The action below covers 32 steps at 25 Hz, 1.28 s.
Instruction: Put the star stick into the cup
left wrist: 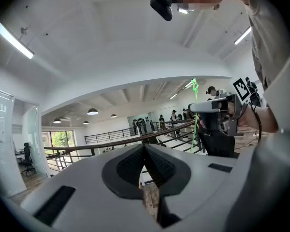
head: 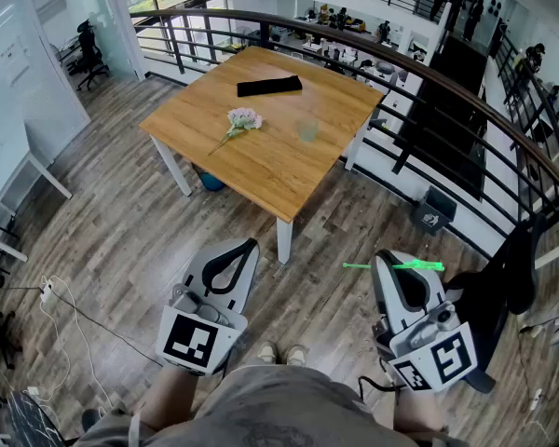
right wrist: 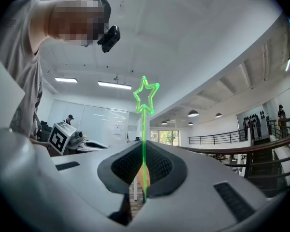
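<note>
The green star stick [head: 396, 266] lies crosswise in my right gripper [head: 384, 259], which is shut on it low over the wooden floor, well short of the table. In the right gripper view the stick rises from between the closed jaws of my right gripper [right wrist: 144, 144], and its star [right wrist: 146, 94] is at the top. A faint translucent cup [head: 307, 130] stands on the wooden table [head: 261, 170], right of middle. My left gripper [head: 250, 245] hangs beside the right one, shut and holding nothing [left wrist: 144, 146]. The left gripper view shows the stick [left wrist: 195, 110] upright.
A black flat thing [head: 269, 87] and a small bunch of flowers [head: 242, 119] lie on the table. A dark curved railing [head: 429, 82] runs behind and to the right of it. Cables [head: 65, 305] trail on the floor at left. The person's shoes [head: 279, 353] show below.
</note>
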Each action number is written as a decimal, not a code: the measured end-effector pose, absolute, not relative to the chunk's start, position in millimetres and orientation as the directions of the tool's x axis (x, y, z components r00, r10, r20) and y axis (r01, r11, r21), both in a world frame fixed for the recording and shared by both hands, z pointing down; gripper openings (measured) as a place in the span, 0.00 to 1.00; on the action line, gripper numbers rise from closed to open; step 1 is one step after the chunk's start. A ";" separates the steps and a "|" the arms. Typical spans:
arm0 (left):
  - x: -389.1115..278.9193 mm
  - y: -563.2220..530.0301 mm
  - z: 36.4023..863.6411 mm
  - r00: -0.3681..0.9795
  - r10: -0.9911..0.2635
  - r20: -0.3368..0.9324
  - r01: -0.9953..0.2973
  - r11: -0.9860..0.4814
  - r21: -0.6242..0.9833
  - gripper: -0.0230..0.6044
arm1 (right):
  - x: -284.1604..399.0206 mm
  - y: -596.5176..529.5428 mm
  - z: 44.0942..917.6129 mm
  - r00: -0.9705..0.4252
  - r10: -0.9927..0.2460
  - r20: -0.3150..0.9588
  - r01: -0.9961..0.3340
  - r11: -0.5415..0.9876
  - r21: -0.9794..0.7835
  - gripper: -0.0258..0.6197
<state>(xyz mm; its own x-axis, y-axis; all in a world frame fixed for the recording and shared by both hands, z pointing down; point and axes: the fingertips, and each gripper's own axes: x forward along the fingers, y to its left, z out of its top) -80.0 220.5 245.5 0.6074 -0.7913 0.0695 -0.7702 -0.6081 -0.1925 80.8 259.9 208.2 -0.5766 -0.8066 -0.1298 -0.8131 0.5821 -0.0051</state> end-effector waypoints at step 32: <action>-44.8 207.7 263.1 0.565 -0.823 0.061 -0.794 -0.563 -0.229 0.06 | 123.3 243.5 224.1 -0.615 -0.774 -0.149 -0.783 0.622 0.001 0.09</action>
<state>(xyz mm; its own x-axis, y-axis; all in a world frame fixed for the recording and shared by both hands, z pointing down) -44.8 207.7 263.1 0.5652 -0.8227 0.0605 -0.7945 -0.5626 -0.2286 123.3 243.5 224.1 -0.6148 -0.7745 -0.1488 -0.7834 0.6216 0.0015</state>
